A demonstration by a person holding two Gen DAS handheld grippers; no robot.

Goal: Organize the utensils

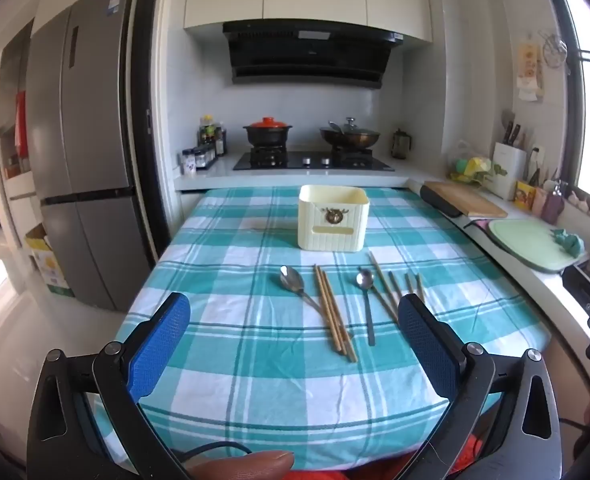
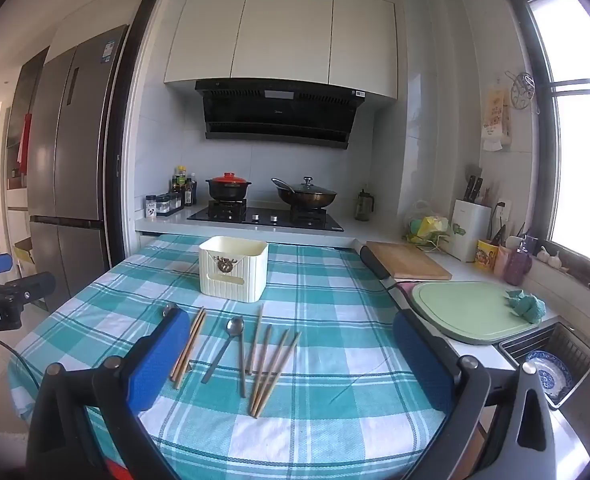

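A cream utensil holder (image 1: pixel 333 218) stands upright on the teal checked tablecloth (image 1: pixel 235 360), also in the right wrist view (image 2: pixel 233 274). In front of it lie two metal spoons (image 1: pixel 291 280) (image 1: pixel 365 280) and several wooden chopsticks (image 1: pixel 333 316). In the right wrist view one spoon (image 2: pixel 234 326) and the chopsticks (image 2: pixel 273 364) show; the other spoon is hidden behind my left finger. My left gripper (image 1: pixel 293 344) is open, empty, above the near table edge. My right gripper (image 2: pixel 291 356) is open and empty, just short of the utensils.
A counter runs along the right with a wooden board (image 2: pixel 407 266), a green cutting board (image 2: pixel 475 312) and a sink with a blue bowl (image 2: pixel 551 372). A stove with pots (image 1: pixel 311 156) is behind the table. A fridge (image 1: pixel 79 152) stands left.
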